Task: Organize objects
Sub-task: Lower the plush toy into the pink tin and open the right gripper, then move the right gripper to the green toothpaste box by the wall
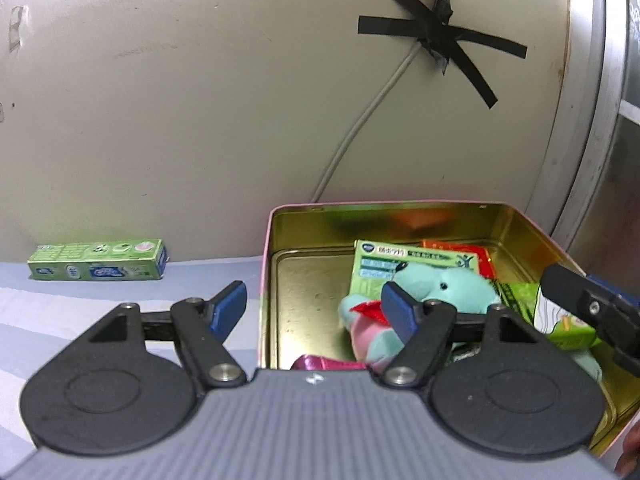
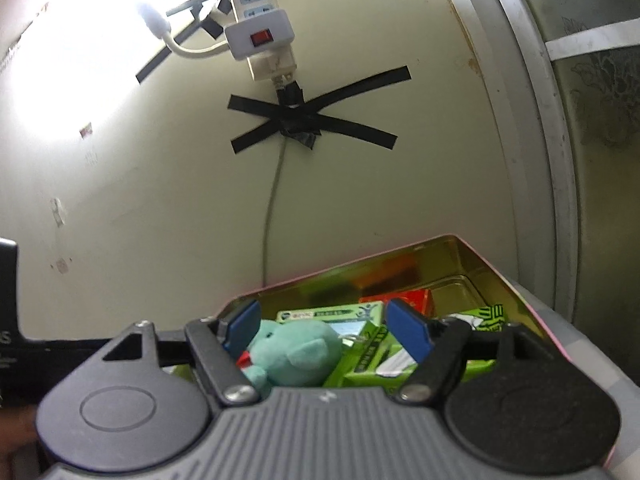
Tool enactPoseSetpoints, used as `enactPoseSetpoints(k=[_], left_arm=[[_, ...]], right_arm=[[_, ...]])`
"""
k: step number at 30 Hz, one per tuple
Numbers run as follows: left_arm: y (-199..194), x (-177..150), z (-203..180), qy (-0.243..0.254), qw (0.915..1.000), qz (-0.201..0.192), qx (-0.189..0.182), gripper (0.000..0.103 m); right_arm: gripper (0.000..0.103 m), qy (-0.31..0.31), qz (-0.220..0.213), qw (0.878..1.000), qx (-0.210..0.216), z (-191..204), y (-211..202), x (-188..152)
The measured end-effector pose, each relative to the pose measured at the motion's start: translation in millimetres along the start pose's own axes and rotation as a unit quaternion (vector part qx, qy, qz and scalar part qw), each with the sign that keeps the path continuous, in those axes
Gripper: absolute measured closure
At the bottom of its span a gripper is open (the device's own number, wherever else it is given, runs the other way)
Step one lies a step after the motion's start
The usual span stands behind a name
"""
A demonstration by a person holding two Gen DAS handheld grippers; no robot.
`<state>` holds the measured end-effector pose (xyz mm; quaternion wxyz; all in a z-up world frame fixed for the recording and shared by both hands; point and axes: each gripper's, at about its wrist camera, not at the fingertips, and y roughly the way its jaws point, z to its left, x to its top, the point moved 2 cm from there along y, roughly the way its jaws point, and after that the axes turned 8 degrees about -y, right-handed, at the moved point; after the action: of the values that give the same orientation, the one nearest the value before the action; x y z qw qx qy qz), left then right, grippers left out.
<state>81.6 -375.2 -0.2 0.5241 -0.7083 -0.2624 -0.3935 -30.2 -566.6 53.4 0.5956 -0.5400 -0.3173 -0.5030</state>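
An open tin [image 1: 400,220], pink outside and gold inside, holds a teal plush toy [image 1: 452,284], a green box [image 1: 400,264], a red packet [image 1: 460,248] and a green carton [image 1: 568,332]. My left gripper [image 1: 316,312] is open, and the tin's left wall stands between its fingers untouched. A green toothpaste box [image 1: 96,260] lies by the wall at the left. My right gripper [image 2: 326,328] hangs open over the tin [image 2: 360,268], above the plush toy [image 2: 296,352] and green carton [image 2: 372,356]. One of its fingers [image 1: 580,300] shows over the tin's right side.
The tin sits on a blue-striped cloth [image 1: 80,320] against a cream wall. A cable [image 1: 360,120] runs down the wall under crossed black tape [image 1: 436,36] from a power strip [image 2: 260,28]. A metal door frame [image 2: 560,160] stands at the right.
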Motion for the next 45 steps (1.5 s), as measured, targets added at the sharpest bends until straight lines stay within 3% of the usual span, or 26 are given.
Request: enactPoseSetpoints(k=[24, 28, 35, 39, 45], left_arm=[[-28.8, -14.7, 16.4, 0.028, 0.9991, 0.001, 0.031, 0.027], [-41.5, -18.6, 25.3, 0.033, 0.9989, -0.003, 0.033, 0.027], [-63.9, -25.4, 50.0, 0.039, 0.9984, -0.015, 0.039, 0.027], [-78.7, -29.3, 69.1, 0.037, 0.9979, -0.02, 0.049, 0.027], [-102.3, -41.5, 92.3, 0.026, 0.9983, -0.021, 0.047, 0.027]], right_arm=[[0.031, -0.007, 0.025, 1.0, -0.014, 2.6, 6.1, -12.3], [0.024, -0.001, 0.012, 1.0, -0.018, 5.8, -9.6, -15.6], [0.024, 0.004, -0.01, 1.0, -0.021, 16.2, -49.9, -28.7], [0.023, -0.009, -0.04, 0.998, -0.054, 27.1, -79.2, -46.7], [0.023, 0.047, -0.058, 0.995, -0.072, 25.7, -117.4, -74.7]])
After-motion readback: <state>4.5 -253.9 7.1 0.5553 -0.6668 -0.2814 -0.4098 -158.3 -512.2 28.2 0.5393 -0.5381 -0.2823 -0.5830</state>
